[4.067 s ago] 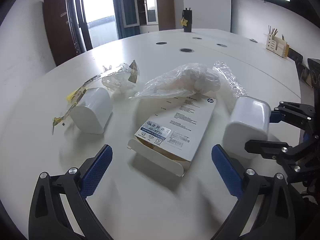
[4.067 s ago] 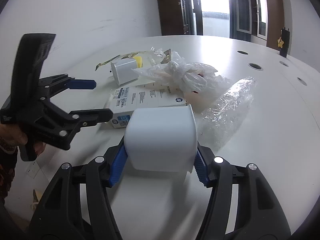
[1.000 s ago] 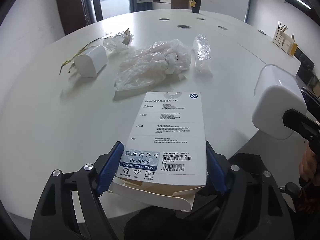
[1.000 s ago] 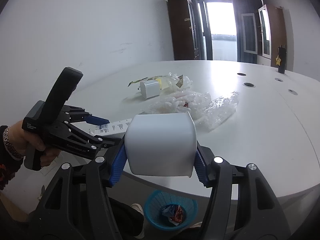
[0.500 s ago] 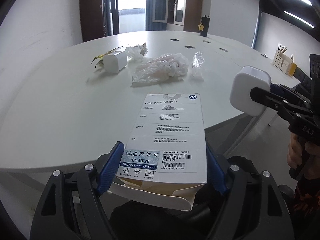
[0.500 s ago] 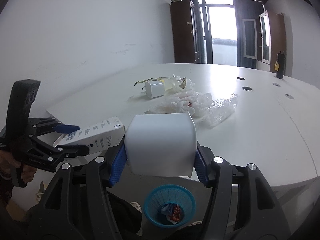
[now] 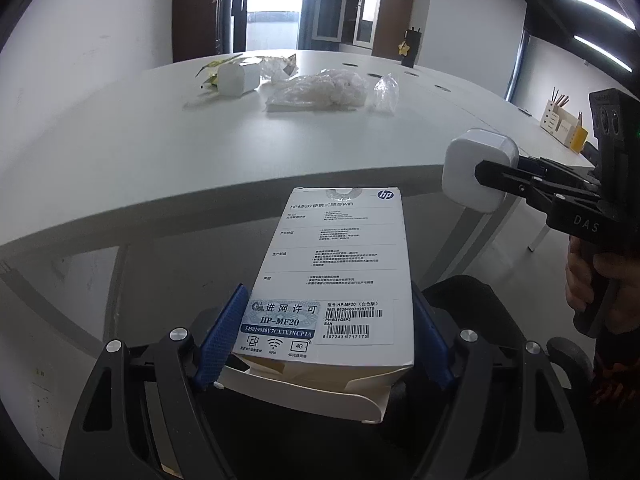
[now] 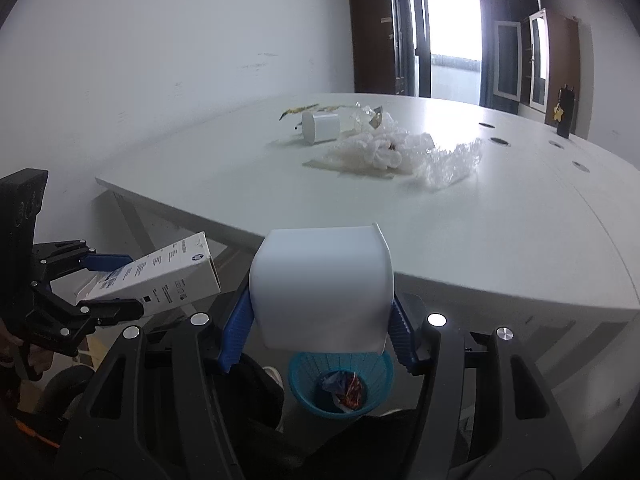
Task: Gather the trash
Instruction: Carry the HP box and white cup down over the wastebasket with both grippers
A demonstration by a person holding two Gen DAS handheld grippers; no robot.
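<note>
My left gripper [image 7: 326,334] is shut on a white HP carton [image 7: 340,272] and holds it off the table's near edge; the carton also shows in the right wrist view [image 8: 160,276]. My right gripper [image 8: 320,330] is shut on a white plastic cup [image 8: 322,286], held in the air above a blue waste basket [image 8: 340,386] on the floor. The cup also shows in the left wrist view [image 7: 476,174]. On the white table [image 8: 460,232] lie another white cup [image 8: 320,126], a crumpled clear bag [image 8: 376,154], a bubble-wrap piece [image 8: 452,164] and wrappers [image 8: 366,114].
The basket holds colourful wrappers [image 8: 346,390]. A black chair [image 7: 480,312] stands below the grippers. A dark bottle [image 7: 410,48] and a wooden pen holder [image 7: 560,120] sit far on the table. Table legs [image 8: 132,220] stand to the left.
Both grippers have drawn back from the table and lowered, each keeping its item. The table's edge now lies ahead of them and the blue basket sits closer under the cup.
</note>
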